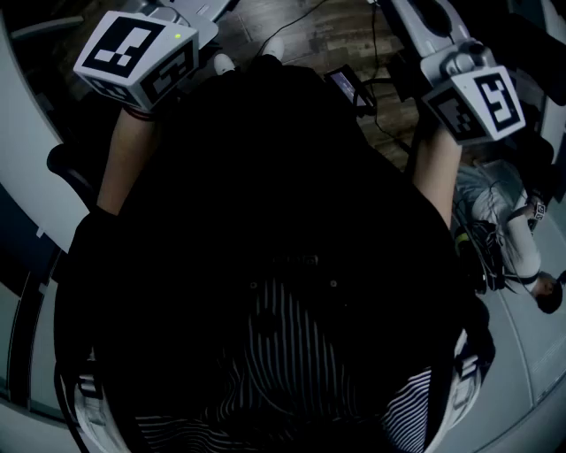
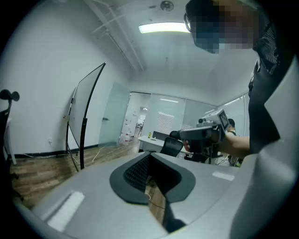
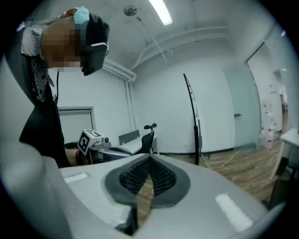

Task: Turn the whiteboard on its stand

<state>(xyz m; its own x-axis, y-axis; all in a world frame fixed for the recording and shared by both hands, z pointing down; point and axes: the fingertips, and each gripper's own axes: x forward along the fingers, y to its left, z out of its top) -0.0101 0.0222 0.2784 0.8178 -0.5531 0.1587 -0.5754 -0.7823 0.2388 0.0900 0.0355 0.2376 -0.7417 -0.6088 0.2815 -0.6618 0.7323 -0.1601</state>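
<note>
A wooden floor (image 1: 292, 35) is seen beneath everything, and a black cable (image 1: 301, 19) is laid across it. At the floor's right edge in the head view, a person in a grey top (image 1: 495, 208) is seen. High above the floor, a long ceiling light (image 2: 163, 28) is lit, and a round fitting (image 2: 167, 5) is fixed to the ceiling. A frosted glass door (image 2: 114, 114) is set at the floor's far end. A white surface (image 2: 152, 140) is stood on the floor further back, and a black office chair (image 2: 170, 147) is placed on the floor nearer the camera. Loose pale cords (image 2: 100, 150) are strewn over the floor near its left edge.
</note>
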